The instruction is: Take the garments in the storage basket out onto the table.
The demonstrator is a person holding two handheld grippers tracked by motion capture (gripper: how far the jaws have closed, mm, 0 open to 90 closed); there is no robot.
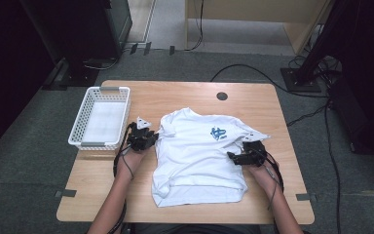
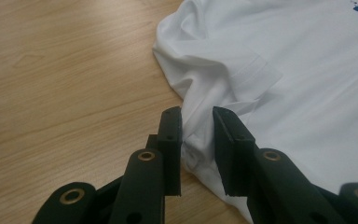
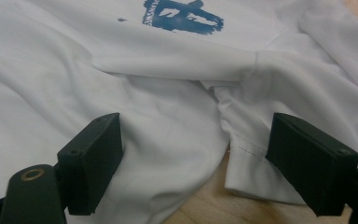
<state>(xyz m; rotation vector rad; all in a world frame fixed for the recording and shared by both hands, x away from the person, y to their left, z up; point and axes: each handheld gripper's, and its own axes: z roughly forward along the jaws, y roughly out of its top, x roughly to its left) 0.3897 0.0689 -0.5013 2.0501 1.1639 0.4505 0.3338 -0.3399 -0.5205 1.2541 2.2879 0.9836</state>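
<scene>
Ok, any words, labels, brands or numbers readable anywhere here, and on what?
None can be read.
White T-shirt: blue chest print, brush-like marks, too blurred to make out as letters.
White basket, table: no text visible.

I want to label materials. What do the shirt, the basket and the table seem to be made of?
Shirt: soft white knit, probably cotton; it wrinkles, has stitched hems and a blue print.
Basket: white plastic by its look; a moulded lattice wall.
Table: light wood or laminate; matte, visible grain.
</scene>
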